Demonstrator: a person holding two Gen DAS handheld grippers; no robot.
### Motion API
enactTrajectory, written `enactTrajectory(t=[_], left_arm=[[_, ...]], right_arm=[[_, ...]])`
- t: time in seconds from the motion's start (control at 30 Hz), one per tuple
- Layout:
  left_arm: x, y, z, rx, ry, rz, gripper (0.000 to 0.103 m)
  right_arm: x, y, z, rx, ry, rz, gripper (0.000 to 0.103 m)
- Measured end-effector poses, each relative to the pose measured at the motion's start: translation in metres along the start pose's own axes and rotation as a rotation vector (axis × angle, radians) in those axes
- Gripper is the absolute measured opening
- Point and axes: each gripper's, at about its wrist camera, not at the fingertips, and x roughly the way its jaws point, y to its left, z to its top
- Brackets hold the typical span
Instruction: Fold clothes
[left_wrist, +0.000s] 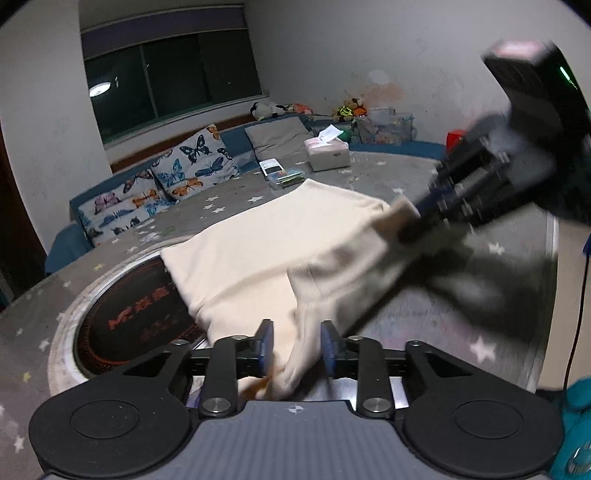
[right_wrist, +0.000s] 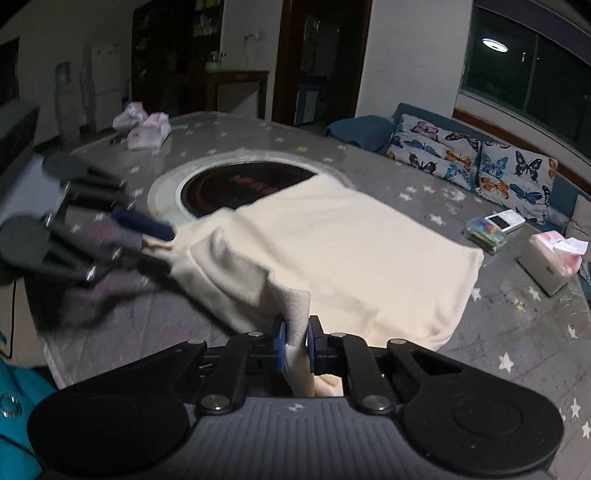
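cream fleece garment (right_wrist: 332, 236) lies half-folded, both left tongs (left_wrist: 297, 345) and right tongs (right_wrist: 295, 341) clenched on its corners

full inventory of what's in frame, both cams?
garment: 1, cream, on table, near edge lifted
table: 1, grey star-print cover
hotplate: 1, dark, round, table centre, partly under garment
tissue box: 1, white-pink, far side
tissue packs: 2, pink-white, table's far edge
cushions: 2, butterfly print, on bench
toys: several, on sill
left gripper: cloth between pads, grip unclear
right gripper: shut on garment
sleeve: teal
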Motion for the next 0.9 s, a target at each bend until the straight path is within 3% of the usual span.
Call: enactTrajectory(t=[0.17,0.27,0.4,0.63,0.8,0.9], left_arm=[[0.007,-0.003,-0.01,0.075,0.032,0.034,0.03],[0.009,0.0,-0.012,0.066,0.038,0.036,0.013],[-0.003,0.0,-0.01,0.049,0.004,0.036,0.01],[-0.049,-0.009,0.002,-0.015,-0.061,-0.005,0.009],[-0.102,-0.022,0.004,-0.04,-0.086,-0.065,0.009],[-0.115,-0.025,0.006,-0.058,-0.092,-0.075,0.009]], right_arm=[[-0.001,-0.003,0.004,0.033,-0.026,-0.013,0.01],[-0.003,-0.002,0.001,0.06,-0.038,-0.02,0.009],[-0.016,0.001,-0.004,0.097,-0.076,-0.036,0.009],[-0.061,0.013,-0.008,0.089,-0.154,-0.046,0.009],[-0.111,0.037,-0.011,0.043,-0.179,-0.015,0.009],[-0.129,0.05,-0.011,0.032,-0.187,0.005,0.009]])
